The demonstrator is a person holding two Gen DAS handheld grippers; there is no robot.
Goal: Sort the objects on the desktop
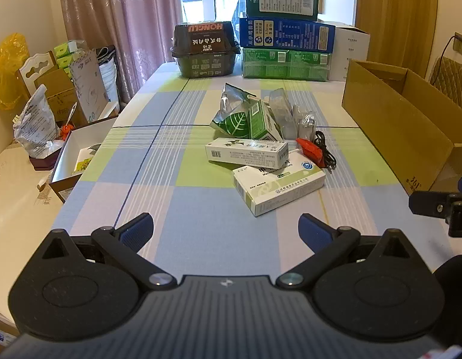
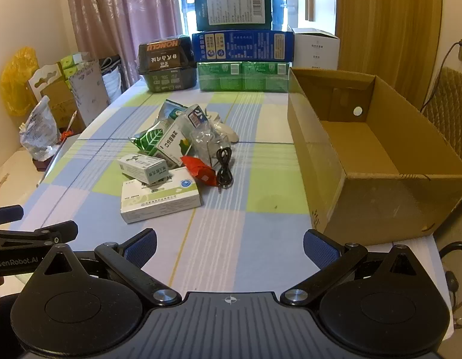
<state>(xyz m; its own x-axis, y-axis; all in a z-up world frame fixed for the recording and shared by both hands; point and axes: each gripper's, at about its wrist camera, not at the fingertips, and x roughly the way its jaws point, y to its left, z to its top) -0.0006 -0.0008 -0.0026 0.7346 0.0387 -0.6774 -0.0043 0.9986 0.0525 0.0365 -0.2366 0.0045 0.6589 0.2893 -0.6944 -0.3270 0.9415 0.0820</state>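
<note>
A heap of small items lies mid-table: a flat white medicine box (image 1: 278, 187) (image 2: 160, 196) nearest me, a second white box (image 1: 247, 152) (image 2: 142, 167) resting on it, a green leaf-print pouch (image 1: 239, 116) (image 2: 150, 139), a red packet (image 1: 310, 149) (image 2: 201, 170), a black cable (image 1: 325, 149) (image 2: 225, 166) and clear plastic wrappers (image 2: 204, 140). An open cardboard box (image 1: 392, 119) (image 2: 359, 155) stands on the right, empty inside. My left gripper (image 1: 226, 229) and right gripper (image 2: 229, 243) both hang open above the near table, short of the heap, holding nothing.
Stacked green, blue and dark green cartons (image 2: 242, 53) and a black HONGLU container (image 1: 205, 49) line the far table edge. A white box (image 1: 78, 155) and bags crowd the left side off the table. The checked tablecloth (image 2: 260, 185) lies bare between heap and cardboard box.
</note>
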